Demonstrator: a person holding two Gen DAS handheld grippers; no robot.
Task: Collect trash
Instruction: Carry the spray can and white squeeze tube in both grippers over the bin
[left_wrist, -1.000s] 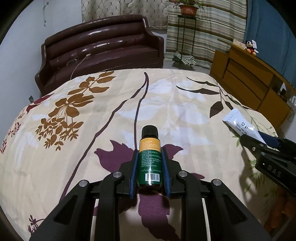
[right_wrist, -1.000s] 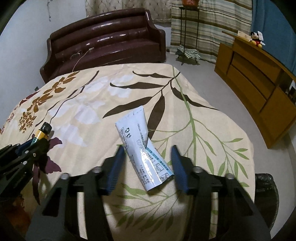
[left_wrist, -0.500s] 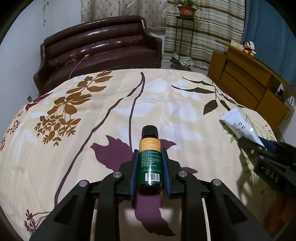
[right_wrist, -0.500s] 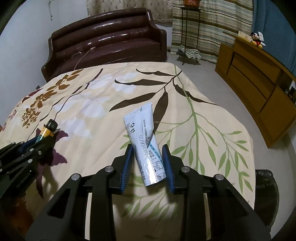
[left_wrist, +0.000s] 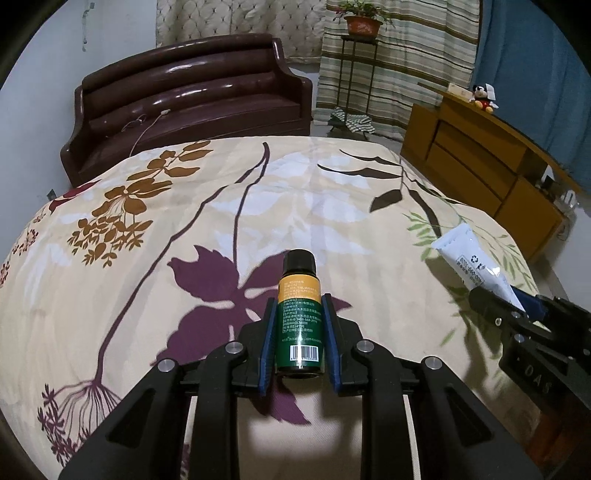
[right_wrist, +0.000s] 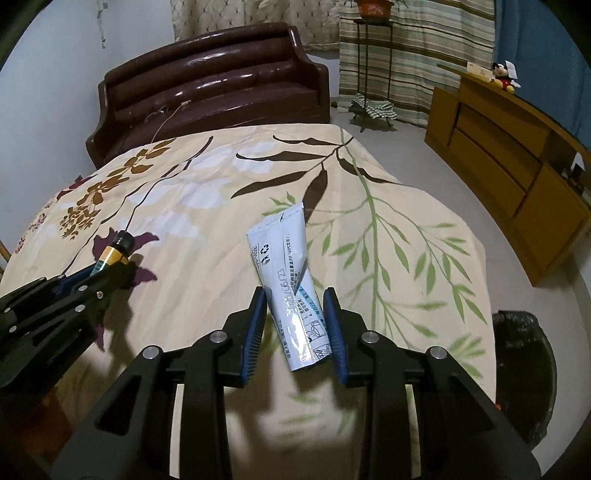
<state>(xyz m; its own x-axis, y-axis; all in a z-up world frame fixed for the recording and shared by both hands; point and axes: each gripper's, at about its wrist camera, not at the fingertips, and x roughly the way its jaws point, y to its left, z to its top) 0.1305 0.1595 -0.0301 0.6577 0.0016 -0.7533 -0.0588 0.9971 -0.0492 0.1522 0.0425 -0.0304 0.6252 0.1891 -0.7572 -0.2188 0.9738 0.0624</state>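
A small green bottle (left_wrist: 299, 325) with an orange label and black cap is clamped upright between the blue pads of my left gripper (left_wrist: 299, 301), held just above the bed cover. A crumpled white tube (right_wrist: 284, 254) with printed text is pinched at its lower end by my right gripper (right_wrist: 294, 295), which is shut on it and holds it off the cover. In the left wrist view the tube (left_wrist: 469, 254) and right gripper (left_wrist: 495, 299) show at the right. The right wrist view has the bottle (right_wrist: 114, 253) and left gripper (right_wrist: 110, 273) at the left.
A bed with a cream floral cover (left_wrist: 184, 266) fills the foreground. Beyond it stands a dark brown sofa (left_wrist: 192, 99). A wooden dresser (right_wrist: 517, 166) lines the right wall. A black bin (right_wrist: 524, 369) sits on the floor by the bed's right edge.
The right gripper's jaws closed on the tube, which lay on the cover, and lifted it. Both grippers drew back toward the near edge of the bed, the left still holding the bottle.
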